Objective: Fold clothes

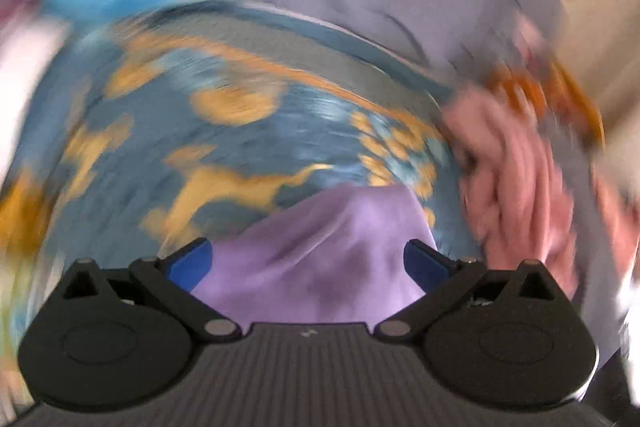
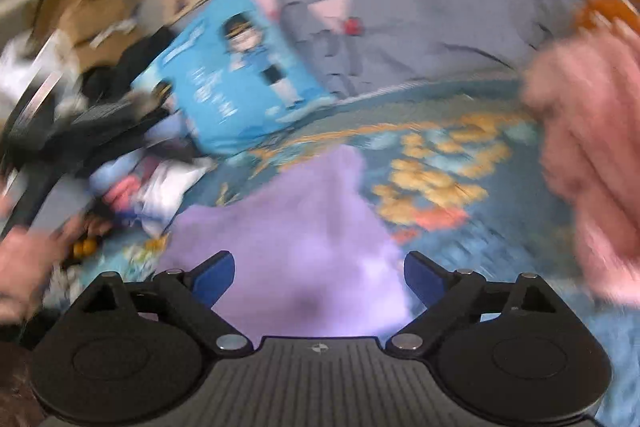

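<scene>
My left fingers [image 1: 308, 263] and right fingers [image 2: 318, 277] both stood spread wide over a purple garment [image 2: 304, 239], not pinching it.

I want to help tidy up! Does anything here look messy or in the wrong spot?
Yes. The purple cloth lies bunched up, not folded flat, on the patterned blue blanket. A jumble of clothes is heaped at the left, with a blue picture bag leaning crookedly above it. The pictures are blurry.

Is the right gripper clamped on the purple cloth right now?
Cannot tell. In the right wrist view the right gripper has its jaws wide, with the purple cloth between them, but blur hides any pad contact.
</scene>
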{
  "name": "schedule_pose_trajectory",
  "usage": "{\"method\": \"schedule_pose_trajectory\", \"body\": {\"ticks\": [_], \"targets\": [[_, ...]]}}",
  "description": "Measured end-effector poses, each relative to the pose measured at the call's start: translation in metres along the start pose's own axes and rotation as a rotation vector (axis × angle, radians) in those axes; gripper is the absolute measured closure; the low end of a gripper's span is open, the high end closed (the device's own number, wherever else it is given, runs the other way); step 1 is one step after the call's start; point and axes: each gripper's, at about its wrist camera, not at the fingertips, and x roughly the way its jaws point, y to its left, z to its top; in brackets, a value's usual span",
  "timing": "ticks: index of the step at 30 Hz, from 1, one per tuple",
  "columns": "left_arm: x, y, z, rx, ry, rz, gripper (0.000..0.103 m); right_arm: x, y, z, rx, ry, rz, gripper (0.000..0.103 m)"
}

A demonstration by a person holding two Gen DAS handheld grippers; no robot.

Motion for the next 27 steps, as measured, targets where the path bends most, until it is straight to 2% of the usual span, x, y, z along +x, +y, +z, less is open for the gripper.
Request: {"method": "schedule_pose_trajectory", "body": {"ticks": [1, 3, 7, 10, 13, 16, 20, 23, 27], "targets": [[-0.011, 0.016, -0.009, -0.105, -0.006, -0.014, 0.0, -0.005, -0.009, -0.003, 0.039, 0.0, -0.001, 0.011], [-0.017, 0.044, -0.029, -0.25, 0.033, -0.04, 0.0, -0.011, -0.025, -0.007, 0.121, 0.005, 0.036, 0.011], [-0.008, 0.09, -0.058, -0.49, 0.131, -0.086, 0.0, -0.007, -0.048, -0.003, 0.268, 0.021, 0.185, 0.011], [0.006, 0.11, -0.064, -0.603, 0.157, -0.131, 0.0, 0.009, -0.051, 0.016, 0.25, 0.068, 0.254, 0.009], [0.022, 0.123, -0.069, -0.696, 0.185, -0.175, 0.0, 0.036, -0.057, 0.037, 0.203, 0.166, 0.268, 0.009], [0.038, 0.132, -0.07, -0.752, 0.219, -0.25, 0.0, 0.07, -0.066, 0.054, 0.164, 0.298, 0.282, 0.009], [0.049, 0.132, -0.059, -0.744, 0.198, -0.29, 0.0, 0.104, -0.076, 0.064, 0.169, 0.383, 0.28, 0.009], [0.06, 0.131, -0.049, -0.731, 0.18, -0.296, 0.0, 0.125, -0.082, 0.062, 0.213, 0.439, 0.319, 0.009], [0.071, 0.127, -0.043, -0.706, 0.193, -0.301, 0.0, 0.137, -0.084, 0.058, 0.228, 0.421, 0.369, 0.005]]}}
